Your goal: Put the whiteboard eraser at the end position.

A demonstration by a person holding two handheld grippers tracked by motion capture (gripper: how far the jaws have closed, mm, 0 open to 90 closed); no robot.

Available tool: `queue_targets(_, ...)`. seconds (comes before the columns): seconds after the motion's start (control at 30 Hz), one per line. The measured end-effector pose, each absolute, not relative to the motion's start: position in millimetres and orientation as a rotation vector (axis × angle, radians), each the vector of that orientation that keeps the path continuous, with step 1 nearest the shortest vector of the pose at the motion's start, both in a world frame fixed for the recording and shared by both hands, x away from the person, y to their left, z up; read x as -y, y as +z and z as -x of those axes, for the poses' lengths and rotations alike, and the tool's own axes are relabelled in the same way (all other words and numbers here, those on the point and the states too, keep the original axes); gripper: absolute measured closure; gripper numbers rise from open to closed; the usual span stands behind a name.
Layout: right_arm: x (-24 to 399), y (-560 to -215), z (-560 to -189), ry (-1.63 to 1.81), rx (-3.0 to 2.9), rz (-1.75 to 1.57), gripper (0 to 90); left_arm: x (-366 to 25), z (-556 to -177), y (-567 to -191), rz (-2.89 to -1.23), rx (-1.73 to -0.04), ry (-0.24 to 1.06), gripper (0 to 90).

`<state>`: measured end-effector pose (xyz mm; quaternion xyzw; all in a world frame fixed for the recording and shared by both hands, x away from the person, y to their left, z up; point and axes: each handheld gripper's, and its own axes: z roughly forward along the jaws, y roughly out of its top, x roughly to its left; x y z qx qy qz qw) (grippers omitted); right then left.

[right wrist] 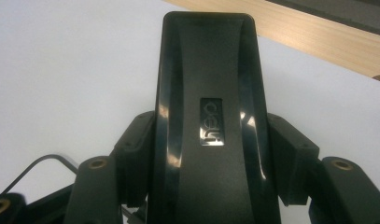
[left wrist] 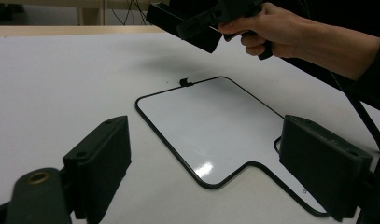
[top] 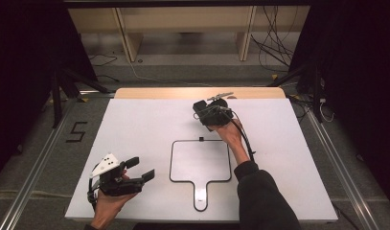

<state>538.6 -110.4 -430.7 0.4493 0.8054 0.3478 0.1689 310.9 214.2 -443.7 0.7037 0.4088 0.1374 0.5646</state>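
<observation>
A small whiteboard (top: 200, 160) (left wrist: 215, 126) with a black rim and a short handle lies flat at the middle of the white table (top: 135, 124). Its handle points toward the near edge. My right gripper (top: 209, 114) (right wrist: 206, 135) hovers just beyond the board's far edge, shut on a glossy black eraser (right wrist: 206, 70) (left wrist: 162, 16) with a small logo plate. At the front left, my left gripper (top: 143, 168) (left wrist: 206, 163) is held open a little above the table, empty, its jaws aimed at the board.
A bare wooden strip (top: 197, 92) borders the table's far side. Beyond it are wooden shelving, loose cables (top: 274, 43) and stand legs on the floor. A black "5" (top: 76, 132) is marked on the floor at the left.
</observation>
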Motion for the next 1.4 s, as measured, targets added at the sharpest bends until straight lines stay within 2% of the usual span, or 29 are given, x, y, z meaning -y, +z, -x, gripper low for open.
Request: queue_targets(1.4,93,-460,-564,0.862,-2.32,-1.334,40.9,-215,-309,-441,-1.646,-0.944,0.324,15.9)
